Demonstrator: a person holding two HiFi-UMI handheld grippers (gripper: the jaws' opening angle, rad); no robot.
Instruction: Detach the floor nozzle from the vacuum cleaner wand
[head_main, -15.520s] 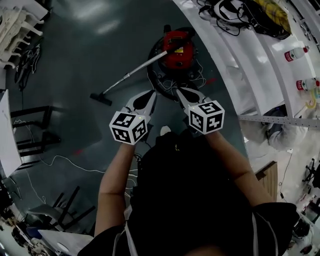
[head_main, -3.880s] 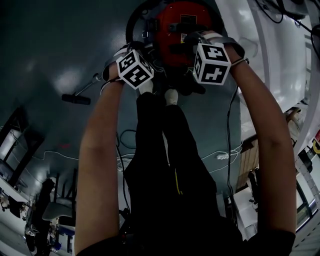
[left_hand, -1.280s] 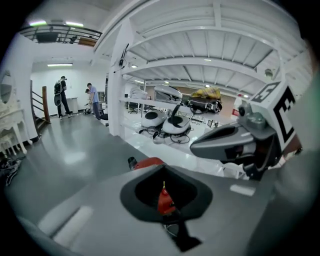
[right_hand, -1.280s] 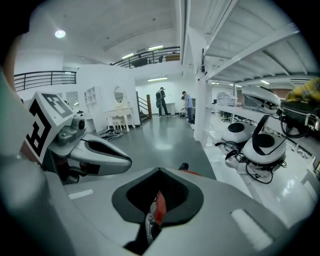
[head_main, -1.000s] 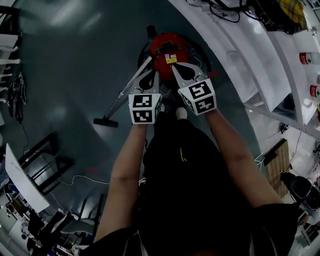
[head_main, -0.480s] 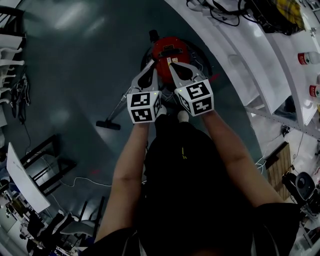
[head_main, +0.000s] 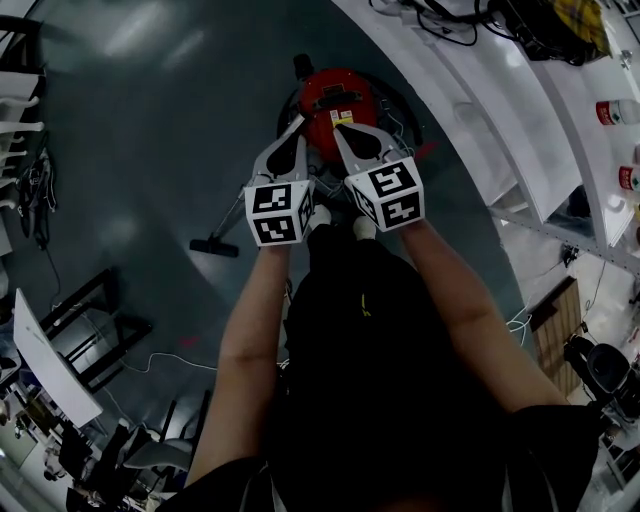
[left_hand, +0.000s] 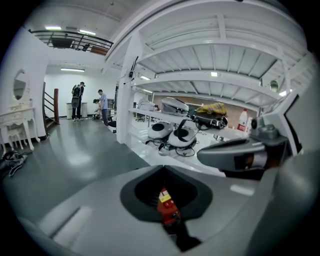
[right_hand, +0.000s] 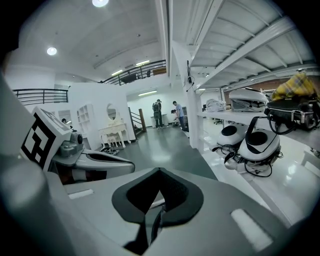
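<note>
The red vacuum canister (head_main: 338, 92) stands on the grey floor ahead of my feet. Its metal wand (head_main: 233, 221) slants down to the left and ends in the black floor nozzle (head_main: 213, 247), which sits joined to the wand on the floor. My left gripper (head_main: 299, 124) is shut and empty, held above the wand's upper part and hiding it. My right gripper (head_main: 337, 129) is also shut and empty, beside it, over the canister's near side. In the left gripper view the red canister (left_hand: 167, 207) shows through the jaw opening.
White curved shelving (head_main: 470, 110) with helmets, cables and bottles (head_main: 612, 112) runs along the right. Dark chairs (head_main: 85, 325) and a loose white cable (head_main: 150, 360) lie at the left. A hose coils round the canister. Distant people (left_hand: 77, 100) stand far down the hall.
The person has straightened up from bending close over the canister a few seconds ago. In the last second the left gripper has risen slightly; both stay shut and empty.
</note>
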